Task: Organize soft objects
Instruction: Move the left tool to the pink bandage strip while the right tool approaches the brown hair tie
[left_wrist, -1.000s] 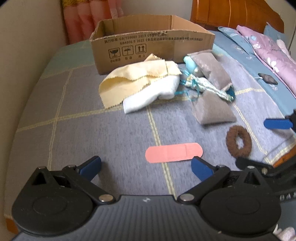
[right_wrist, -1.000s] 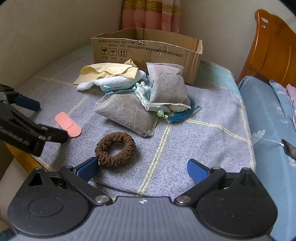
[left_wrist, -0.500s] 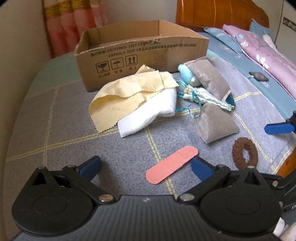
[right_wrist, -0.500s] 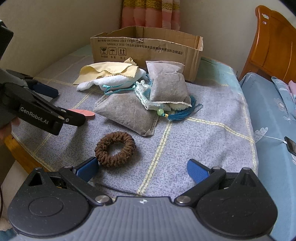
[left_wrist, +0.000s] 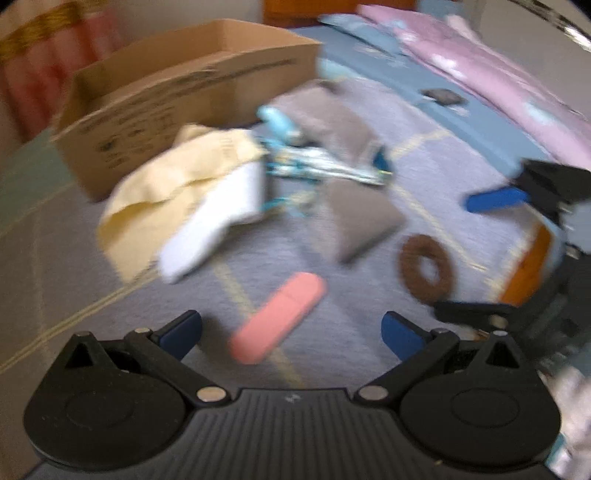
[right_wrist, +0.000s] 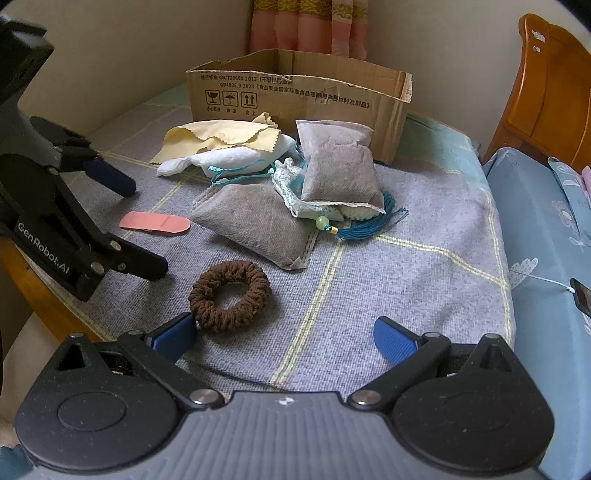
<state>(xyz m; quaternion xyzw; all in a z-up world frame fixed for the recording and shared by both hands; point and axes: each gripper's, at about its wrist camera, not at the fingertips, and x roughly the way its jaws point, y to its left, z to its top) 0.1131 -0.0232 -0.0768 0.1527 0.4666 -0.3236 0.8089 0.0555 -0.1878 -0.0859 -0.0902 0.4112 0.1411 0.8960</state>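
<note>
A pile of soft things lies on a grey checked cloth in front of an open cardboard box (right_wrist: 295, 92): a yellow cloth (right_wrist: 218, 138) over a white cloth (right_wrist: 221, 158), two grey sachets (right_wrist: 258, 221) (right_wrist: 338, 166), a tasselled pouch (right_wrist: 306, 199), a brown hair tie (right_wrist: 229, 295) and a pink plaster (right_wrist: 155, 222). My left gripper (left_wrist: 291, 332) is open and empty, just short of the pink plaster (left_wrist: 277, 321); this view is blurred. My right gripper (right_wrist: 284, 338) is open and empty, its left finger beside the hair tie. The left gripper also shows in the right wrist view (right_wrist: 140, 229).
The table's wooden edge (right_wrist: 44, 295) runs at the near left. A bed with blue bedding (right_wrist: 546, 240) and a wooden headboard (right_wrist: 546, 92) stands to the right. A wall and a pink curtain (right_wrist: 310, 26) lie behind the box.
My left gripper has swung and moved in toward the pink plaster, blurring its view. My right gripper has barely moved.
</note>
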